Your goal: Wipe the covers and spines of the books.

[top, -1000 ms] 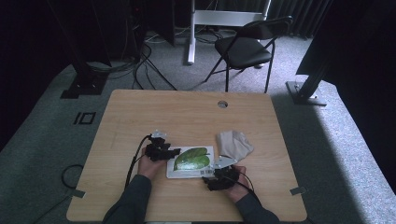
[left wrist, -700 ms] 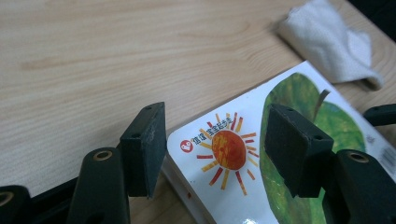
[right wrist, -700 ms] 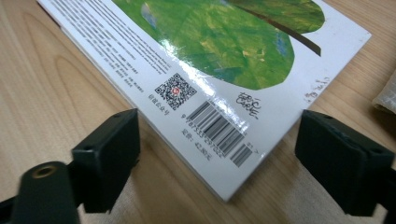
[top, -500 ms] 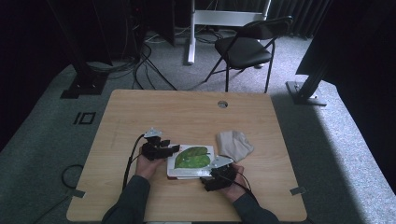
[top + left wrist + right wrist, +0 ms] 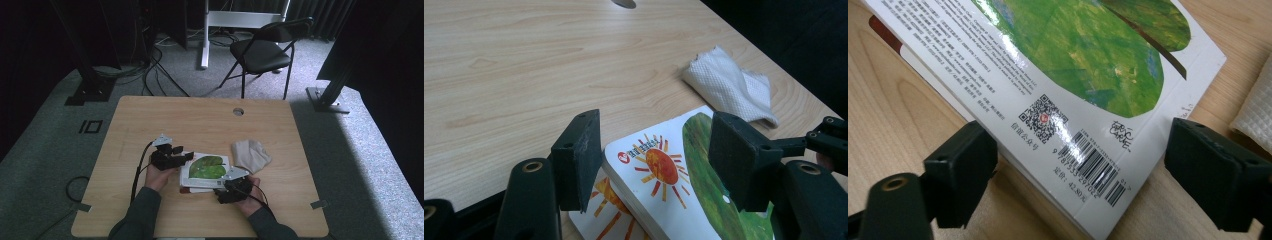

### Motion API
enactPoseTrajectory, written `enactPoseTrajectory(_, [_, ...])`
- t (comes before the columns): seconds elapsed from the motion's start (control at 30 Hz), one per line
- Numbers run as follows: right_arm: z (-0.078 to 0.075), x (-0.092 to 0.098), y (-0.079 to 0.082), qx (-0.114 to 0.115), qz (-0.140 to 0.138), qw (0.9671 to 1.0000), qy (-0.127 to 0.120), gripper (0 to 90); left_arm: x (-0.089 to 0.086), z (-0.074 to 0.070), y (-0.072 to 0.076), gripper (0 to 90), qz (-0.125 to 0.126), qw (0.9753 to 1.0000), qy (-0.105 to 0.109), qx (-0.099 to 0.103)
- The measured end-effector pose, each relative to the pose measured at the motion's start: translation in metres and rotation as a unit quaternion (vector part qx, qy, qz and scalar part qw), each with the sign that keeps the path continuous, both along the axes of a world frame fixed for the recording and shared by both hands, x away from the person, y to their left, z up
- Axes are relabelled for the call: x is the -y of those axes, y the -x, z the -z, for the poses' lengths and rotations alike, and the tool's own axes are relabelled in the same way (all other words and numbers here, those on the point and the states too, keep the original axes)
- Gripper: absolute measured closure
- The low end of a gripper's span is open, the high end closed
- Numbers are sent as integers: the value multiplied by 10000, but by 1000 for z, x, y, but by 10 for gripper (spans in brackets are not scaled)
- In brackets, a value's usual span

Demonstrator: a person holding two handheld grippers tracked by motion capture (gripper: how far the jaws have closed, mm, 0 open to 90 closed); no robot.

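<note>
High view shows a glossy white board book with a green leaf cover (image 5: 206,170) lying flat on the pale wooden worktop (image 5: 210,120). Between both grippers it sits: left gripper (image 5: 186,156) at its left edge, right gripper (image 5: 226,181) at its near corner, each with jaws apart, straddling the book's edge. A crumpled white cloth (image 5: 250,154) lies just beside.

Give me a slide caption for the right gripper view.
Open right gripper straddles the barcode corner of a book lying on the table, cloth at the edge.
</note>
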State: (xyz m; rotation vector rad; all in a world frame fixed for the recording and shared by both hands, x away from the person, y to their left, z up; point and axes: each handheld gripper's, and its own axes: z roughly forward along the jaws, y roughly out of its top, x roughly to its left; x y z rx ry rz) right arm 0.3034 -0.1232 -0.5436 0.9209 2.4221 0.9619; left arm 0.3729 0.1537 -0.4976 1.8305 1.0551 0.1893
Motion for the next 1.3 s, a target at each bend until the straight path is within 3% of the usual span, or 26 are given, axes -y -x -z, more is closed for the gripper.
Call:
enactPoseTrajectory(0.3, [1,5,0,-111,39,9999,-113,187,0,3,-1,351,-43,10000,-45,-38])
enactPoseTrajectory(0.33, [2,6,0,-180,46,9997,-147,200,-1,5,-1,351,-107,9998,-135,-70])
enactPoseTrajectory(0.4, [4,9,-2,-360,79,9989,-306,222,-4,8,-2,332,-105,9997,-49,-206])
enactPoseTrajectory(0.6, [5,9,-1,-366,87,9988,-302,233,-9,10,-2,339,-148,9995,92,-244])
enactPoseTrajectory(0.77, [2,0,2,29,-14,10000,-67,220,-12,3,1,356,-138,9993,335,-124])
enactPoseTrajectory(1.03, [-3,-13,3,318,-97,9994,101,181,-6,-8,4,358,-42,9992,388,33])
enactPoseTrajectory(1.1, [-6,-27,4,528,-201,9981,224,179,-4,-9,5,364,-9,9994,345,65])
enactPoseTrajectory(1.23, [-8,-37,5,696,-243,9967,351,211,-3,-10,4,362,-23,9994,331,76])
enactPoseTrajectory(1.3, [-9,-37,10,809,-247,9959,328,274,-3,-10,4,367,-8,9993,362,74])
